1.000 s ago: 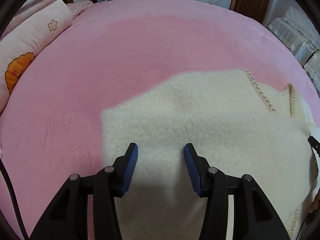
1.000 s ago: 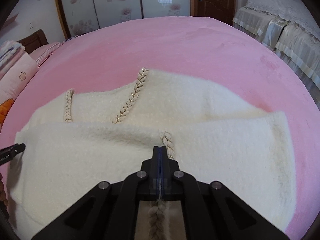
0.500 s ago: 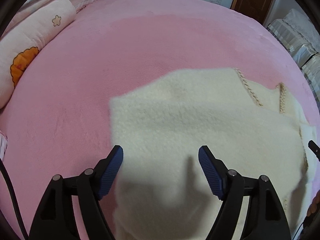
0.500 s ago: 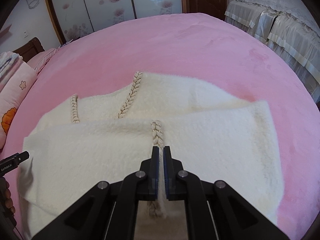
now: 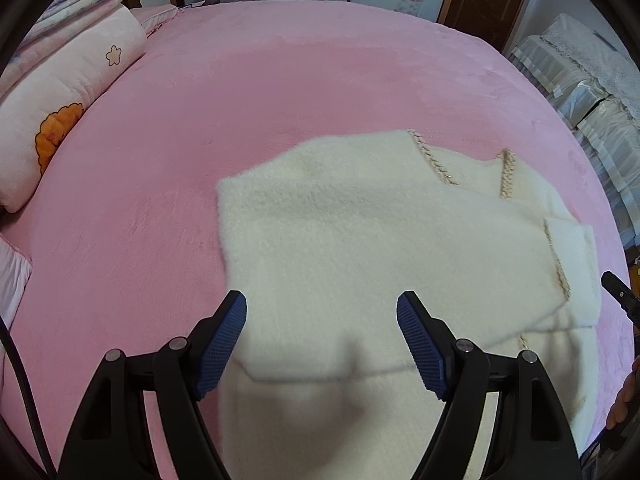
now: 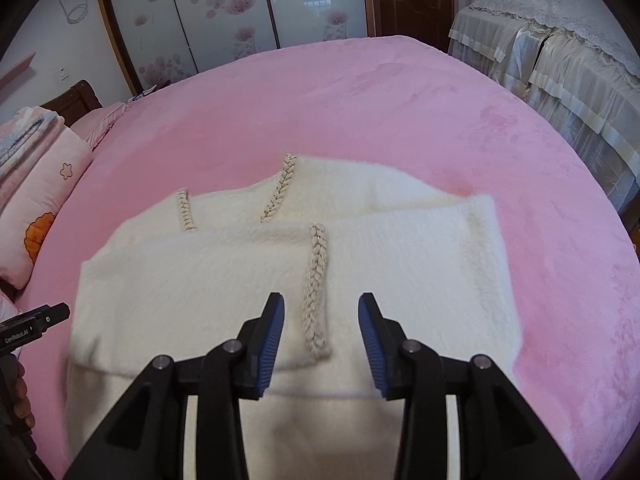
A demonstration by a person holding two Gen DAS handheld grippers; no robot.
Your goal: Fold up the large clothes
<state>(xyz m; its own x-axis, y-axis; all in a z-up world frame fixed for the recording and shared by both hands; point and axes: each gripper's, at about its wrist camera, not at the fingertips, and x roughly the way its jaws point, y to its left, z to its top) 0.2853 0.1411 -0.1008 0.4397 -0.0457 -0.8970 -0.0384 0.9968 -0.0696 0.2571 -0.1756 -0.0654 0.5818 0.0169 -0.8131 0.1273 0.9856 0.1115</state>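
Note:
A cream fuzzy cardigan (image 5: 380, 248) with braided beige trim lies folded on the pink bed (image 5: 200, 120). In the left wrist view my left gripper (image 5: 321, 320) hangs open above the cardigan's near left part, nothing between its blue pads. The right wrist view shows the same cardigan (image 6: 280, 280), with a folded flap lying across it and a braided strip (image 6: 316, 300) running down its middle. My right gripper (image 6: 321, 322) hovers above that strip, its jaws opening and the pads clear of the cloth. The tip of the other gripper (image 6: 36, 320) shows at the left edge.
A rolled pink quilt with a flower print (image 5: 60, 112) and folded bedding lie at the bed's left side. A lace-covered piece of furniture (image 6: 560, 60) stands to the right of the bed. Wardrobe doors and a brown door (image 6: 408, 0) are behind.
The right gripper let go of the braided strip and opened. The left gripper widened. Both rose and drew back, so the cardigan looks smaller and farther below.

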